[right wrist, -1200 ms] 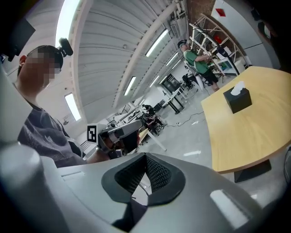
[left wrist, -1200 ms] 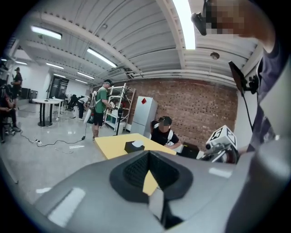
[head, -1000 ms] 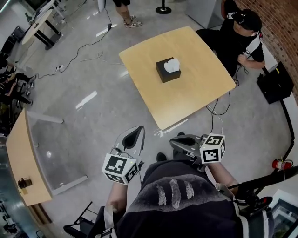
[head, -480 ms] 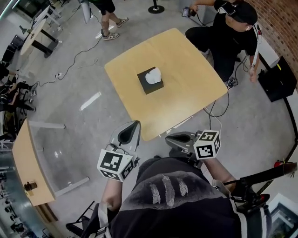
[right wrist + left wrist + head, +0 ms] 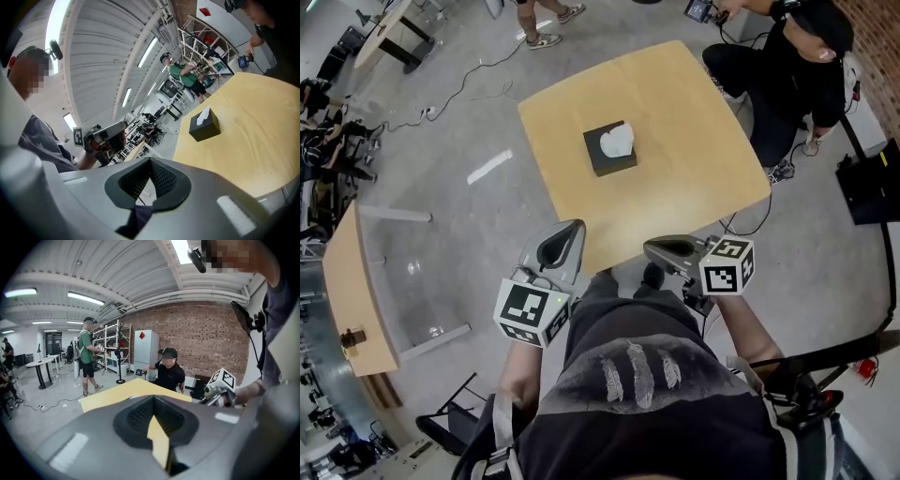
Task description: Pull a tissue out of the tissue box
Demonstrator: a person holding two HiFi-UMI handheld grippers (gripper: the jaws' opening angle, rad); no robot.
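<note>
Left gripper point(image 5: 565, 242) and right gripper point(image 5: 659, 249) are both seen closed, with nothing between the jaws. Both are held low at the near edge of the table point(image 5: 684, 141), the left one by the near corner and the right one just off the edge. Tissue box point(image 5: 607, 159) is sat near the table's middle, well apart from both. White tissue point(image 5: 617, 141) is seen sticking out of its top.

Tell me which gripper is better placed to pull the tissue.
Left, probably. In the head view the left gripper points toward the box; the right gripper lies crosswise. Both are shut, at the table's near edge.
</note>
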